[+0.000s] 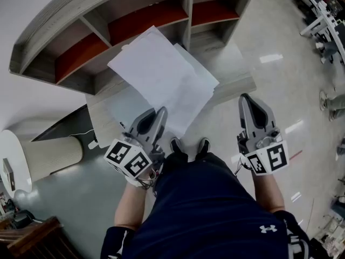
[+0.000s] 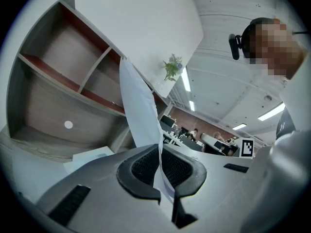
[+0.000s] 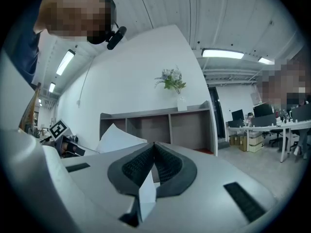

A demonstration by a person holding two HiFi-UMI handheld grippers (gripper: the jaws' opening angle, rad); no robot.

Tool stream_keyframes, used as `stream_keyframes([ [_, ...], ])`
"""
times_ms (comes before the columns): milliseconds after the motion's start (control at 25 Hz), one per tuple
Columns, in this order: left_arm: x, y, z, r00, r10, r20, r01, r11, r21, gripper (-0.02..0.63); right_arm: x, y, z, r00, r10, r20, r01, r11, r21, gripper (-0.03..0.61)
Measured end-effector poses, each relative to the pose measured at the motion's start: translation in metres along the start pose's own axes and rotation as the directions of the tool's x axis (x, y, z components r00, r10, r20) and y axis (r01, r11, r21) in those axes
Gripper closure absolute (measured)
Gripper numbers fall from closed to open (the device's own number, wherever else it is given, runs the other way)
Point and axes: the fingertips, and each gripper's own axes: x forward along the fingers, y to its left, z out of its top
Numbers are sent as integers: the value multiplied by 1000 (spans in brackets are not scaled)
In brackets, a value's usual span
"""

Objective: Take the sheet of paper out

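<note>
Left gripper [image 2: 159, 152], jaws clamped on the near edge of the sheet of paper [image 1: 161, 74]. Right gripper [image 3: 154, 147] at 3 o'clock, jaws pressed together. Likely risk: slipping or tearing at that single pinch under a quick tug, or catching on the shelf [image 1: 81, 55]. Sheet white, large, gently bowed, fanning toward 12 o'clock, in front of the shelf.
</note>
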Motion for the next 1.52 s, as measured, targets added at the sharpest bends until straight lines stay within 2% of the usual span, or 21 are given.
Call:
stream_keyframes([
  [360,-5,10,-1,1000,29,2,-29,1000,-7,598,2,1,-8,1000,-3,-20,3,1000,-2,566],
  [1520,-1,9,-4,999,33,-14,-33,999,-3,598,1,1,-10,1000,11,-23,-11,1000,0,566],
])
